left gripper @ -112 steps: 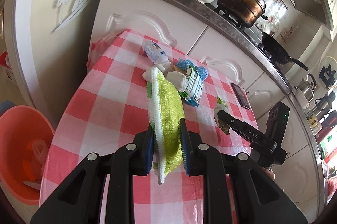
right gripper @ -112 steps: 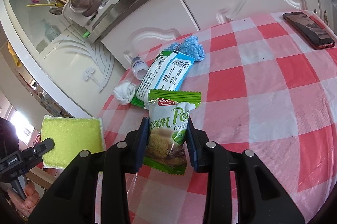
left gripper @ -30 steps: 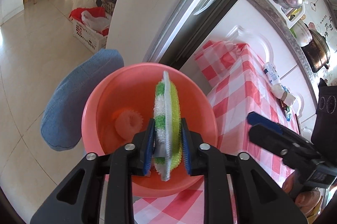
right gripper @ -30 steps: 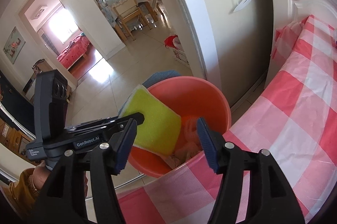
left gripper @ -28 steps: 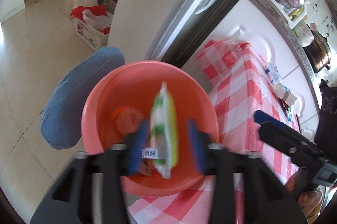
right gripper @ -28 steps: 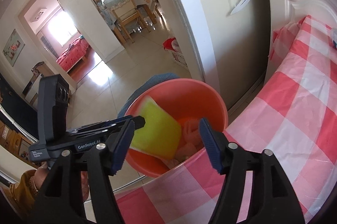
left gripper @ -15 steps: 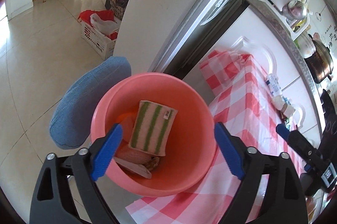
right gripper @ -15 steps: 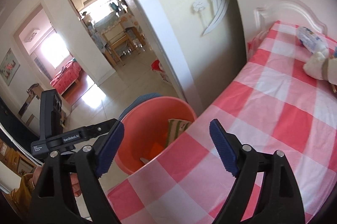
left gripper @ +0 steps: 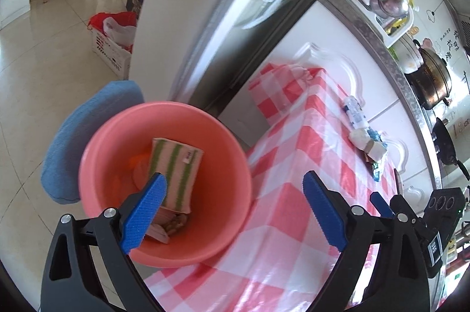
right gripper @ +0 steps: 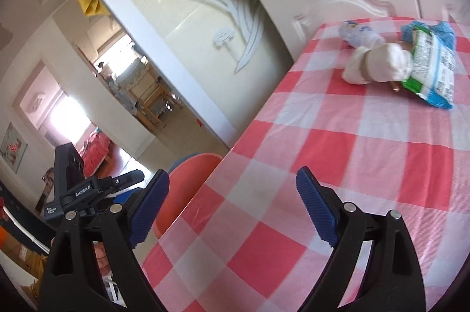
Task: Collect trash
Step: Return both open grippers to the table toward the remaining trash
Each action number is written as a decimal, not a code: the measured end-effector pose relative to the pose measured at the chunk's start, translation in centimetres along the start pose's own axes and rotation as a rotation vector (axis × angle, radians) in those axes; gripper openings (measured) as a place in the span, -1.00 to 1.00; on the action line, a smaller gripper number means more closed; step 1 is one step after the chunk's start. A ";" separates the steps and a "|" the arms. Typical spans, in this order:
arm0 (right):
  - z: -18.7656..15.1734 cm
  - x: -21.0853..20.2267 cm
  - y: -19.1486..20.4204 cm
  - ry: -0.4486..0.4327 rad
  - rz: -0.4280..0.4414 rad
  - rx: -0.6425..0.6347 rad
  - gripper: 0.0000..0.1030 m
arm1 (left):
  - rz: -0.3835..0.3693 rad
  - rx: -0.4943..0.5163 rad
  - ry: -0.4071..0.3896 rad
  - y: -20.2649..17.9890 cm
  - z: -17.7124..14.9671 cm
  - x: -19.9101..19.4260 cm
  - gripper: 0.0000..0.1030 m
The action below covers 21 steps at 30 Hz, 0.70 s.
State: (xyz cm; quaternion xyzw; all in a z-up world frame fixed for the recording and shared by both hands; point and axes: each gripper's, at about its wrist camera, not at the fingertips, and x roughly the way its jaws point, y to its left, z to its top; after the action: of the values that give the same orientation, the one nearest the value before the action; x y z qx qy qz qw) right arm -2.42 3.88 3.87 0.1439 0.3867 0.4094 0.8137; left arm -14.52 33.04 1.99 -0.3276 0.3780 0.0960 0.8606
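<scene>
The left gripper [left gripper: 232, 203] hangs over the bin [left gripper: 235, 153], its jaws opening wide with nothing between them, and a striped sponge [left gripper: 173, 165] lies inside the bin on other scraps. The right gripper [right gripper: 232, 206] is over the near table [right gripper: 337, 141] edge, jaws also opening and empty. At the far end lie the remaining trash: a white wad [right gripper: 379, 62], a wrapper [right gripper: 434, 68] and a bottle [right gripper: 359, 36], close together.

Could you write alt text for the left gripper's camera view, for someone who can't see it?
A striped sponge lies inside a pink bucket beside a red-checked table. The left gripper hangs above, opening, nothing between its fingers.
</scene>
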 end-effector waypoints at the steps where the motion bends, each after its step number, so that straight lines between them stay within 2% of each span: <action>1: 0.1 -0.5 -0.5 -0.012 -0.002 0.012 0.75 | -0.006 0.005 0.004 -0.6 0.0 0.2 0.81; 11: 1.4 -6.0 -5.9 -0.155 -0.038 0.124 0.78 | -0.082 0.057 0.040 -7.0 0.3 1.6 0.81; 21: 2.5 -10.9 -13.0 -0.264 -0.095 0.266 0.79 | -0.222 0.166 0.063 -18.1 2.7 5.1 0.81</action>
State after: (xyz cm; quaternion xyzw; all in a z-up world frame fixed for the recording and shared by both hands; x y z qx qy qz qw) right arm 2.72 -12.48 3.93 0.2841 0.3338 0.2936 0.8495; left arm -1.91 20.48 8.55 -0.2981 0.3729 -0.0419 0.8777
